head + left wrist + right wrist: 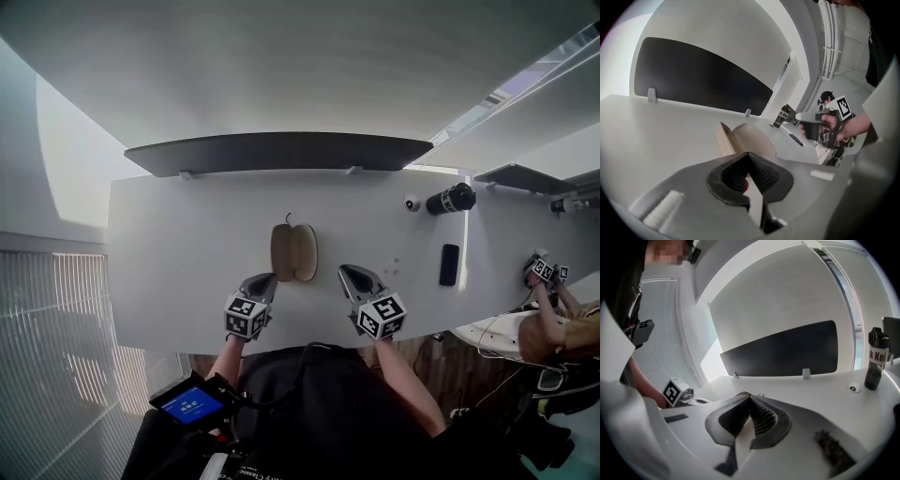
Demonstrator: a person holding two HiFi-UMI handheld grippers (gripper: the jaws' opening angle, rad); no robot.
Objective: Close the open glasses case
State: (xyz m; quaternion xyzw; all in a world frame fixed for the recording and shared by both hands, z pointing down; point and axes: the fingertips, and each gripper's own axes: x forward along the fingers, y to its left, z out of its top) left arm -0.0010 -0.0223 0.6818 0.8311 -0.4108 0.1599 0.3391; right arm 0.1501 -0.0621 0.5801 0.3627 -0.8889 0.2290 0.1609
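A tan glasses case lies open on the white table, its two halves spread like a book. My left gripper rests just near-left of the case, jaws shut with nothing between them. My right gripper sits to the near-right of the case, also shut and empty. In the left gripper view the case lies right beyond the shut jaws of the left gripper, with the right gripper held in a hand further right. In the right gripper view only the case's top edge peeks over the right gripper.
A dark partition runs along the table's far edge. A black bottle, a small round white object and a dark phone lie to the right. Another person's hands with grippers are at the far right.
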